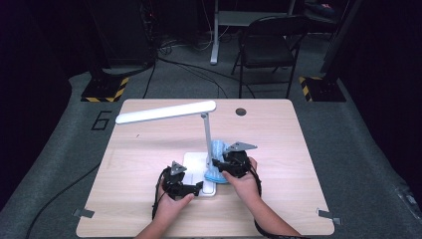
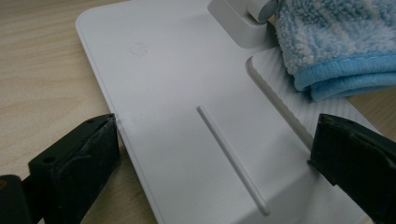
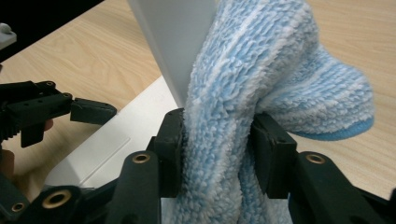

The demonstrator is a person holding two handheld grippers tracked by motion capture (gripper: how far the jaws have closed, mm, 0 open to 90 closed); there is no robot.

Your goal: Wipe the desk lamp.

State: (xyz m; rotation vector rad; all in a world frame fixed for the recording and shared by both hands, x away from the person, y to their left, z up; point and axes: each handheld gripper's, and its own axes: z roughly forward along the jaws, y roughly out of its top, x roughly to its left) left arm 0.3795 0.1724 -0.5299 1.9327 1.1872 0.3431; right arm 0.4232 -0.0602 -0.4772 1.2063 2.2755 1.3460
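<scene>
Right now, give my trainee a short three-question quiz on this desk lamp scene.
1. True or false: the right gripper is shut on the fluffy blue-and-white striped cloth.
2. Which part of the white desk lamp do the left gripper's jaws straddle? A) the long light bar B) the flat white base C) the upright post
3. Fill in: the lamp stands on a light ___ table.

Key: 1 true; 2 B; 3 wooden.
</scene>
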